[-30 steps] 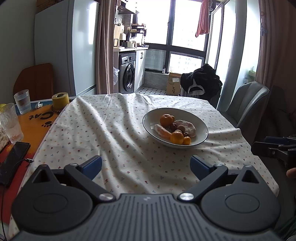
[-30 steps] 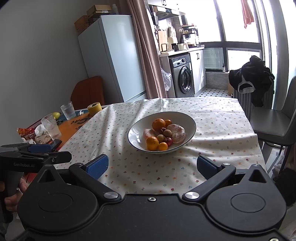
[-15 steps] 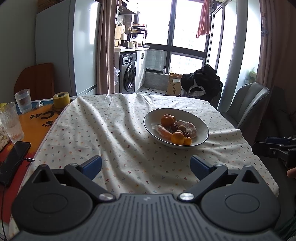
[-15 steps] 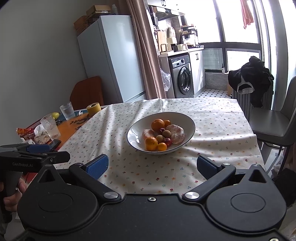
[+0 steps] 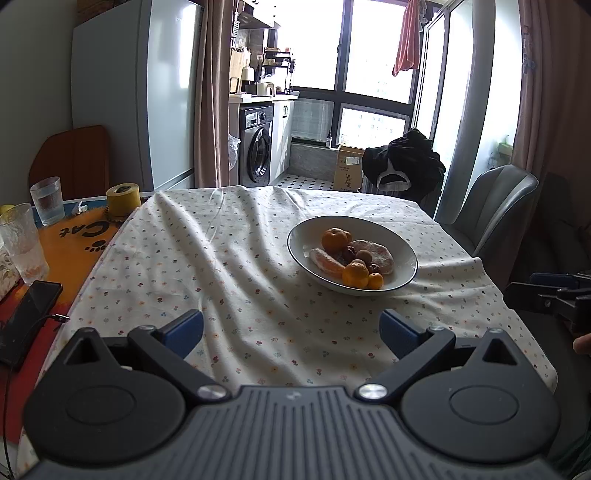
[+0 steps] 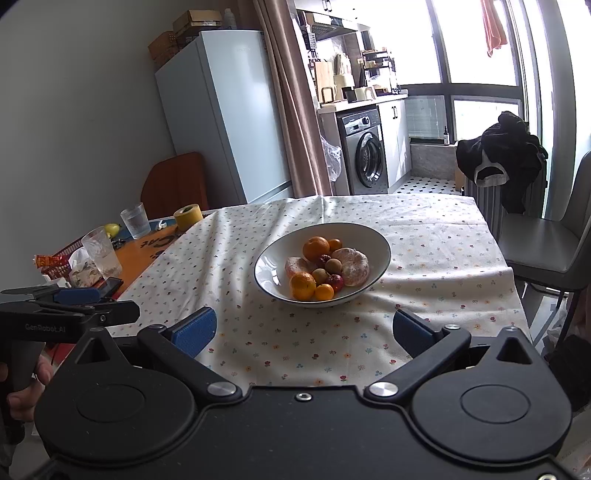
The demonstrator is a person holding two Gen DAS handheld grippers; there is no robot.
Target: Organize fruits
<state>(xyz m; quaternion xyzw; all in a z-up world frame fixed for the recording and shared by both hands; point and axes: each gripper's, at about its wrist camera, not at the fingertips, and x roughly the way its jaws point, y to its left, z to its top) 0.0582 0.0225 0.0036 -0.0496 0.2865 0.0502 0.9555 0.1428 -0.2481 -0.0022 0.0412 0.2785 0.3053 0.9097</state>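
The right wrist view is showing things the left wrist view is missing: cardboard boxes (image 6: 192,22) sitting on top of the fridge (image 6: 221,110), a red snack packet (image 6: 50,261) lying at the far left, and a hand (image 6: 22,387) gripping the handle of the left gripper (image 6: 110,314), which is seen from the side there. The left wrist view is showing in turn a dark phone (image 5: 26,321) with a cable lying at the near left edge of the table, a brown carton (image 5: 348,168) standing on the floor by the window, and the right gripper (image 5: 524,295) poking in from the right edge.

The left gripper (image 5: 291,328) is hanging over the near edge of the flowered tablecloth (image 5: 184,258) with its blue pads spread wide and nothing between them. The right gripper (image 6: 304,328) is doing the same, jaws wide and empty.

The white bowl (image 5: 402,251) is sitting on the cloth, well apart from both grippers. In the left wrist view it is lying far and to the right of the gripper's midline; in the right wrist view the bowl (image 6: 380,240) is lying far and almost straight ahead. The fruits (image 6: 325,267) are resting inside it: oranges, peeled citrus and small brown and red pieces, all touching one another.
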